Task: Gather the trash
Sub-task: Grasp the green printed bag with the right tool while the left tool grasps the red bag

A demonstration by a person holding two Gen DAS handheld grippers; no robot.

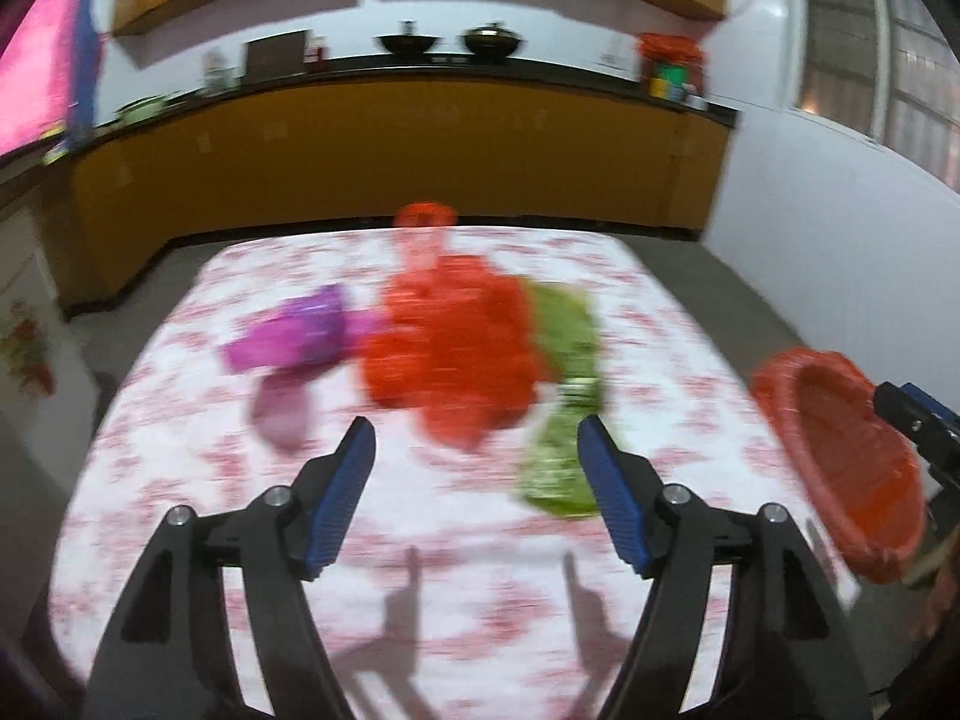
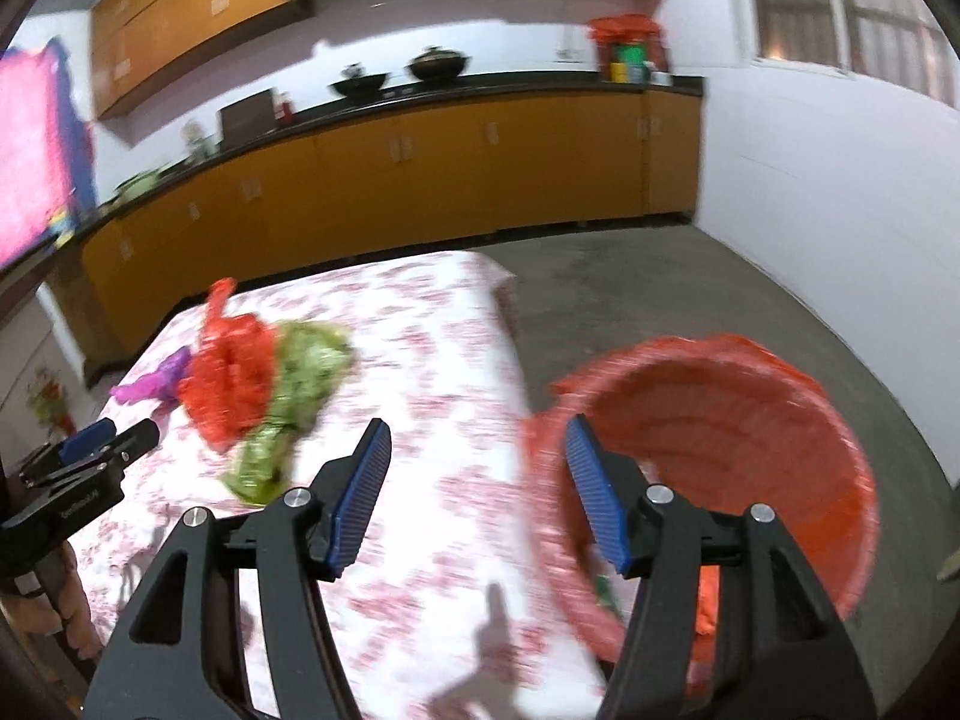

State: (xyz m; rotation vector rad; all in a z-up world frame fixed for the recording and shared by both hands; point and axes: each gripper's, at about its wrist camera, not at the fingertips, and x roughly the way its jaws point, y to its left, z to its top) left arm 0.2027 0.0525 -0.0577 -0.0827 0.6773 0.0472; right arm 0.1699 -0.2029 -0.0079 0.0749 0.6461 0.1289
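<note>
Table draped in a white cloth with red floral print (image 1: 660,360), both views motion-blurred. Trash lies in a loose cluster toward the far middle of the cloth: a crumpled red plastic bag (image 1: 450,354) in the centre, a purple foil wrapper (image 1: 288,342) touching its left side, a green crinkled snack packet (image 1: 564,390) against its right side and trailing toward the near edge. Left gripper (image 1: 477,492), black frame with blue ribbed pads, hangs over the cloth just short of the pile, jaws spread wide, nothing between them. Right gripper (image 2: 477,492) likewise wide apart and empty, over the table's right edge. Beside that edge, a round bin lined with red plastic (image 2: 750,420) stands on the grey floor, mouth open.
</note>
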